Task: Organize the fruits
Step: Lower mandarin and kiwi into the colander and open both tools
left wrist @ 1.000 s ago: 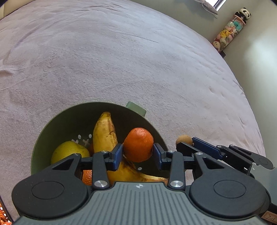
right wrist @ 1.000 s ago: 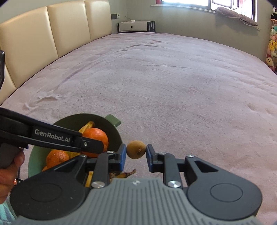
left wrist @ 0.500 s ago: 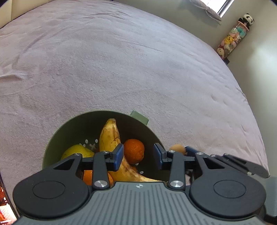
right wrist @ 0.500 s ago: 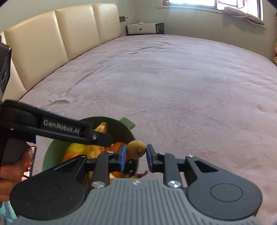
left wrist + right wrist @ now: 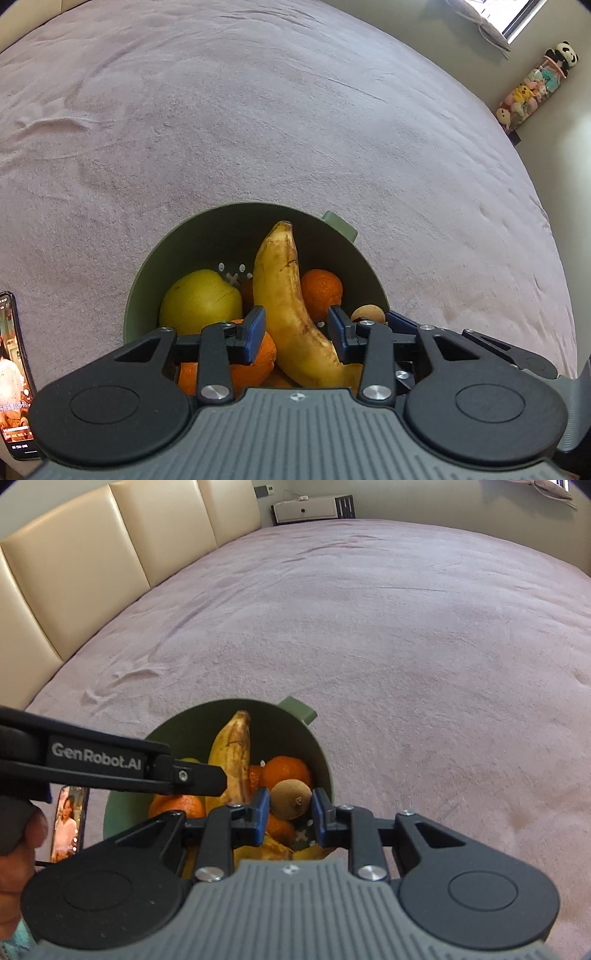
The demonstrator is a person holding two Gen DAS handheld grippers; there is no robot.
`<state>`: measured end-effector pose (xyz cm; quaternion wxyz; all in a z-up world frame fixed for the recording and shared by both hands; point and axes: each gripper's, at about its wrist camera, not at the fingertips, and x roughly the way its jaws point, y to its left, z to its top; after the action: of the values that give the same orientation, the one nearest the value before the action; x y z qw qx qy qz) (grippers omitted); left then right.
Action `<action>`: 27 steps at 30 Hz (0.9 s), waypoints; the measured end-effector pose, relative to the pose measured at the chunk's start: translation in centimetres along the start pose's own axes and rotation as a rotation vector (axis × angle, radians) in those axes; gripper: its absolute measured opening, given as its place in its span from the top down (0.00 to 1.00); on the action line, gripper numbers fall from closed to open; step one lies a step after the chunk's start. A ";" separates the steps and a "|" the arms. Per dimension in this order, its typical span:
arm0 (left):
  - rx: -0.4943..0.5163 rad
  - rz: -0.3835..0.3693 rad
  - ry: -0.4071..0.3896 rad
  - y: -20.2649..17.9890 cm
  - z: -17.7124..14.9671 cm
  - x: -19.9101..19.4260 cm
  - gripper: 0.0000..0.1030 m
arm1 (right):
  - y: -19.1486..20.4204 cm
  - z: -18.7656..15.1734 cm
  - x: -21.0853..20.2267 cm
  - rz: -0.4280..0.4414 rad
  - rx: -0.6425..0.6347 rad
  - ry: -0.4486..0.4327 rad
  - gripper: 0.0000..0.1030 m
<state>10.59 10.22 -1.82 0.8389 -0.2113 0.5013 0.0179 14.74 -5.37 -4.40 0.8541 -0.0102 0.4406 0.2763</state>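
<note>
A green bowl (image 5: 207,229) stands on the mauve bed cover and holds a spotted banana (image 5: 284,291), a yellow pear-like fruit (image 5: 199,299) and several oranges. One orange (image 5: 321,291) lies loose beside the banana. My left gripper (image 5: 296,326) hovers open above the bowl; the banana shows through its gap but lies below, untouched. My right gripper (image 5: 290,810) is shut on a brown kiwi (image 5: 290,799) and holds it over the right part of the bowl (image 5: 325,760), above an orange (image 5: 288,771). The kiwi (image 5: 365,314) peeks past the left gripper's right finger.
A phone (image 5: 68,823) with a lit screen lies on the cover left of the bowl. A hand (image 5: 18,834) grips the left tool's handle. A cream padded headboard (image 5: 92,565) runs along the left; soft toys (image 5: 535,88) stand by the far wall. The bed cover (image 5: 406,646) spreads beyond the bowl.
The left gripper let go of the orange, which now lies in the bowl beside the banana. The right gripper carried the kiwi leftward from beside the bowl to above it.
</note>
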 end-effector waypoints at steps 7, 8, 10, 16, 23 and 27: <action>-0.001 -0.004 -0.001 0.0 -0.1 -0.1 0.56 | 0.4 -0.1 0.5 -0.020 -0.026 0.009 0.79; -0.002 -0.005 -0.001 0.0 -0.1 -0.1 0.55 | 0.4 -0.1 0.5 -0.020 -0.026 0.009 0.79; -0.004 -0.011 0.002 -0.1 -0.1 -0.2 0.55 | 0.4 -0.1 0.4 -0.018 -0.025 0.008 0.78; 0.003 -0.015 0.005 -0.2 -0.2 -0.4 0.53 | 0.4 -0.2 0.3 -0.014 -0.024 0.002 0.78; 0.063 -0.030 -0.049 -1.6 -0.6 -1.8 0.51 | 0.6 -0.1 -1.3 -0.033 -0.030 -0.035 0.67; 0.134 -0.030 -0.126 -2.9 -1.2 -3.4 0.49 | 0.6 0.0 -3.2 -0.077 -0.045 -0.083 0.61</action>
<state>8.63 7.75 1.54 0.8813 -0.1604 0.4443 -0.0149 12.95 -6.40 -1.84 0.8812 -0.0348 0.3976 0.2533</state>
